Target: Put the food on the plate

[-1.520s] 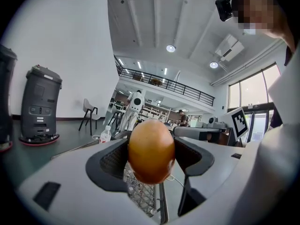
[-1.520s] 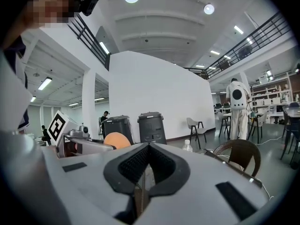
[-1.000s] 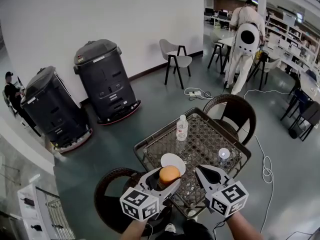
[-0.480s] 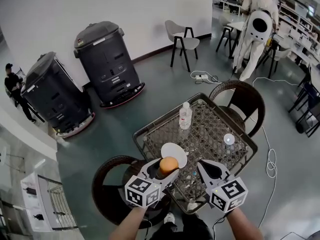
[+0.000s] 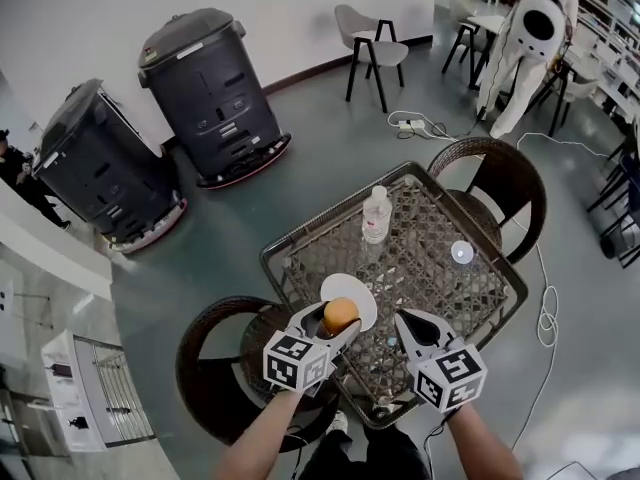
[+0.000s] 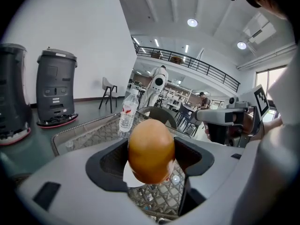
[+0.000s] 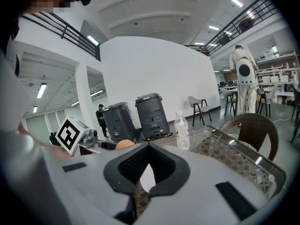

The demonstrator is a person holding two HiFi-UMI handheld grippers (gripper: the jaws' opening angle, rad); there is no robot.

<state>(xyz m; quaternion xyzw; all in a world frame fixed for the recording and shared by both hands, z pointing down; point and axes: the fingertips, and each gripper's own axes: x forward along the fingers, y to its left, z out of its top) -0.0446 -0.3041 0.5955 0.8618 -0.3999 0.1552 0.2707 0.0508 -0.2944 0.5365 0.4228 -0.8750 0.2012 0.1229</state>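
Starting with the wicker table [image 5: 430,268]: it is seen nearer the middle of the head view than a second ago, the view having been tipped further over it; nothing standing on it appears to have been shifted. The left gripper [image 5: 337,321] has been carried forward across the near edge of the table in that second; its jaws are clamped on the food from both sides, as they were before. The right gripper [image 5: 408,325] is held just beside it, to the right, low over the near part of the table; its jaws are brought together with nothing between them, and no part in the carrying is being taken by it. The plate [image 5: 362,301] lies where it lay, white and bare, near the table's front-left corner; more of it is now overlapped by the left gripper's tips than a second ago. The bottle [image 5: 376,215] is left upright, well behind the plate. The food [image 5: 341,313], round and orange, is now seen over the near half of the plate rather than at its near rim; in the left gripper view white plate is glimpsed beneath it; how high above the plate it is held cannot be told. A small white disc [image 5: 461,252] is left untouched, well to the right. The carry is judged nearly complete; lowering and release are what remain, and the plate has not yet been loaded.
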